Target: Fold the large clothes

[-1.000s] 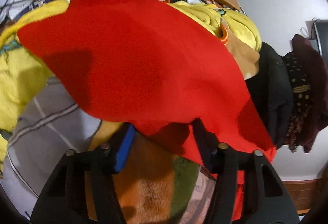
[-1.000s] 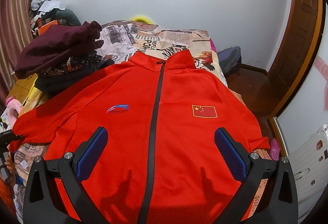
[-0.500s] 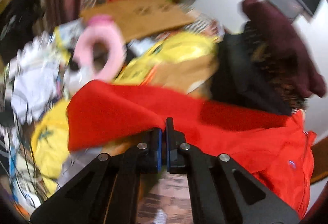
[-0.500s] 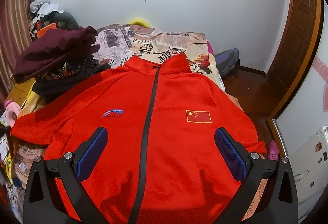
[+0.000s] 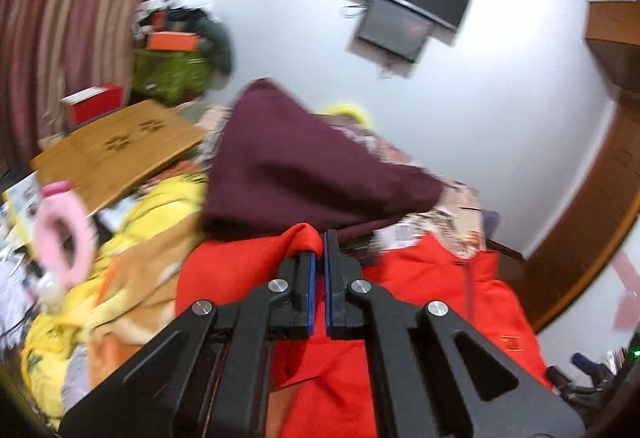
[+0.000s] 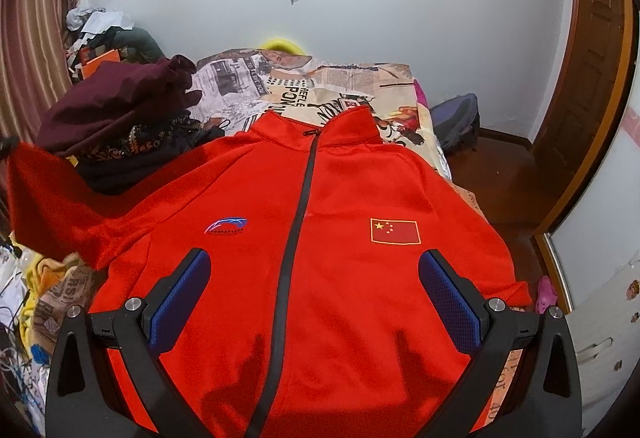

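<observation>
A red zip-up jacket (image 6: 332, 222) lies front up on the bed, collar toward the far wall, with a black zip, a blue logo and a flag patch. Its left sleeve (image 6: 44, 197) is raised off the bed at the left. My left gripper (image 5: 319, 238) is shut on the red sleeve's end (image 5: 300, 238) and holds it up; the jacket body (image 5: 472, 310) lies below and to the right. My right gripper (image 6: 314, 270) is open and empty, hovering above the jacket's lower chest.
A maroon garment (image 6: 116, 105) tops a pile of dark clothes at the bed's left, next to the raised sleeve. A yellow blanket (image 5: 132, 238), a pink ring cushion (image 5: 64, 238) and a wooden board (image 5: 116, 153) lie left. The newspaper-print sheet (image 6: 340, 81) shows beyond the collar. A door (image 6: 588, 85) stands right.
My left gripper went from open to shut on the sleeve end and lifted it, swinging up toward the far wall. The right gripper stayed open and moved little.
</observation>
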Tool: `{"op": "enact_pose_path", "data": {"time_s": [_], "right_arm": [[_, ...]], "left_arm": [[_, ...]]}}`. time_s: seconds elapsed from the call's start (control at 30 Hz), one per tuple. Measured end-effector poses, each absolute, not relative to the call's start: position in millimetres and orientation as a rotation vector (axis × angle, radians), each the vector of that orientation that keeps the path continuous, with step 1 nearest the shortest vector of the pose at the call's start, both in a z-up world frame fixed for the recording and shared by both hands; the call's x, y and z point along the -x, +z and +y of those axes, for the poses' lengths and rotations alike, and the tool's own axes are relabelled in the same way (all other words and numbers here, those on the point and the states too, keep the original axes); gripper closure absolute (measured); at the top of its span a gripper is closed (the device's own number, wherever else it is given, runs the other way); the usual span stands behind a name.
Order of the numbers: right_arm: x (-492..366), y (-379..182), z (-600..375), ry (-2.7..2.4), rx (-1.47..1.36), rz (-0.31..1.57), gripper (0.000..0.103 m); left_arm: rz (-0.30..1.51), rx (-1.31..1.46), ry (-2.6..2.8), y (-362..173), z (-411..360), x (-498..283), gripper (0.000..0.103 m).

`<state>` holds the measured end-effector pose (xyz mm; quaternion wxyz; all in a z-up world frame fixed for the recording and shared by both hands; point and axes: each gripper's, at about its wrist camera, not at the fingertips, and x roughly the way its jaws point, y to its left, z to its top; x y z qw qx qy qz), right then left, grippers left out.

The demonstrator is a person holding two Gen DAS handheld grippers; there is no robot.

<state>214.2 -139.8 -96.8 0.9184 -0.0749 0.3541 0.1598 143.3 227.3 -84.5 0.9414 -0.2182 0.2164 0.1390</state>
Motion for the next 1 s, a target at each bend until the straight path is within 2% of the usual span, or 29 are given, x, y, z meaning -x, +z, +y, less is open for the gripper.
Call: {"op": "enact_pose_path", "data": {"time_s": [0.5, 0.73, 0.87, 0.9, 0.97, 1.0], "right_arm": [[-229, -109, -168, 0.309, 0.115, 0.775, 0.0], [-228, -103, -181, 0.273, 0.116, 0.749, 0.0], [-226, -95, -187, 0.257, 0.129, 0.72, 0.0], [-227, -93, -188, 0.254, 0.133, 0.717, 0.0], [-229, -93, -189, 0.245, 0.149, 0.715, 0.0], [-230, -94, -188, 0.242, 0.156, 0.717, 0.0]], "left_arm": [[0.605, 0.252, -0.147, -86, 74, -276, 0.101], [0.793, 0.079, -0.251, -129, -4, -305, 0.101], [0.89, 0.061, -0.282, -156, -17, -305, 0.101], [0.912, 0.055, -0.282, -159, -19, -304, 0.099], [0.959, 0.042, -0.285, -166, -20, -300, 0.086], [0.968, 0.042, -0.289, -168, -20, -300, 0.083]]}}
